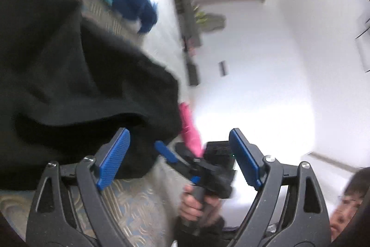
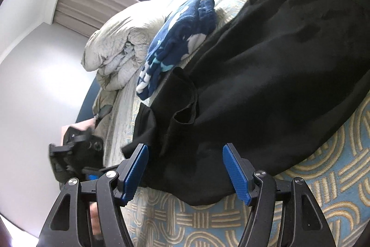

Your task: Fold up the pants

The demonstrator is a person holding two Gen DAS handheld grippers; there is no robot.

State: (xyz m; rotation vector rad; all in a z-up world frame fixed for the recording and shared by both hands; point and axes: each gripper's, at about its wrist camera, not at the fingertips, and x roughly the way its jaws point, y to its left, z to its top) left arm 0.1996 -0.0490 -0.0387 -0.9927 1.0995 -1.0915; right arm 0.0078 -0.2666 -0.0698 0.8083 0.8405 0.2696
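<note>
The black pants (image 2: 266, 75) lie bunched on my bed (image 2: 335, 189). My left tool (image 1: 180, 159) is spread wide, holding nothing. My right tool (image 2: 185, 168) is released too.

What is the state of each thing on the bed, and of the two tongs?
black pants: lying bunched on the bed, not yet folded flat
left tongs: open, nothing between the pads
right tongs: open, the pants' edge lies between the pads, not pressed
blue patterned blanket: crumpled beside the pants
beige duvet: heaped at the far end
patterned bed cover: spread under the pants
</note>
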